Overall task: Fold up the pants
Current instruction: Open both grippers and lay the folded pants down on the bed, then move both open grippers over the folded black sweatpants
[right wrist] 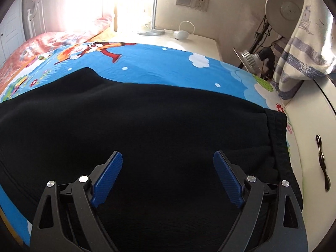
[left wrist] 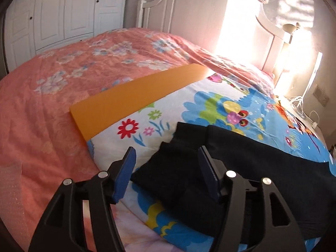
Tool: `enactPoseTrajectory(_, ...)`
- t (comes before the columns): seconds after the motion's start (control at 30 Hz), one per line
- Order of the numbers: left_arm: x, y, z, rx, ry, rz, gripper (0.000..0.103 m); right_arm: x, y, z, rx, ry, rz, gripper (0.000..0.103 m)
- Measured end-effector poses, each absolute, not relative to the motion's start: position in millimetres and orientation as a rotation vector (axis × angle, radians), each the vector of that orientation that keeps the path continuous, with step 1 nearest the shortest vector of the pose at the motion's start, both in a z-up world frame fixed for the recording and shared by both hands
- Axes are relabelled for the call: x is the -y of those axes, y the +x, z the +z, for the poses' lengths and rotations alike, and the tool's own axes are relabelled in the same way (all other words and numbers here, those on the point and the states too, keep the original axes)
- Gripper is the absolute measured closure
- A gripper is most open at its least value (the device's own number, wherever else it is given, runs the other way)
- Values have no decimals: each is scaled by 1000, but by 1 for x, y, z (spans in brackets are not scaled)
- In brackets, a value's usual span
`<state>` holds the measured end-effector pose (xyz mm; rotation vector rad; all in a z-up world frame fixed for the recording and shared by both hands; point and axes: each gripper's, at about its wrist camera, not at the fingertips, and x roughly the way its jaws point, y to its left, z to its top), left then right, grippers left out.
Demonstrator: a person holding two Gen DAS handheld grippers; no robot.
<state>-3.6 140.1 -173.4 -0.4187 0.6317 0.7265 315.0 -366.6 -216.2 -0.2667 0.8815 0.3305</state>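
The left claw stands with its blue pads apart and nothing pinched between them. To its left and ahead lies the pink flowered bedspread, and just ahead, a little left of the gap, a flat orange board rests across the bed on the edge of a bright cartoon-print sheet. The black pants lie on that sheet: their leg ends reach into the gap from the right, under and just beyond the right-hand pad, and the dark cloth runs off to the claw's right. Whether the right pad touches the fabric cannot be told. Far ahead stands a white headboard, and far to the left a white wardrobe.

The right claw is spread wide, its pads clear of each other and gripping nothing, and it hangs over the broad upper part of the pants, which fills the view below and ahead of it. The ribbed waistband lies ahead to the claw's right. Beyond the pants the blue sheet continues, then a pale nightstand with a lamp base. To the far right is a white drawer front with a dark handle, and a striped cloth hangs above it.
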Motion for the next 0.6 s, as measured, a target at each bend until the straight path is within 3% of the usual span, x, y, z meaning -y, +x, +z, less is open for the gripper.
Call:
enactPoseTrajectory(0.13,-114,61,-180,-716,-277,527,40,392,308,-227,-878,-192,313,17)
enactPoseTrajectory(0.27,-116,107,-219,-926,-61,513,38,413,286,-227,-803,-163,280,17)
enactPoseTrajectory(0.4,-201,74,-212,-863,-350,683,28,417,264,-215,-744,-173,287,15)
enactPoseTrajectory(0.43,-213,66,-211,-876,-347,783,44,412,259,-209,-727,-181,302,15)
enactPoseTrajectory(0.5,-224,46,-204,-854,-356,898,56,392,250,-194,-692,-197,365,15)
enactPoseTrajectory(0.6,-197,22,-178,-678,-440,795,60,341,234,-168,-616,-253,498,15)
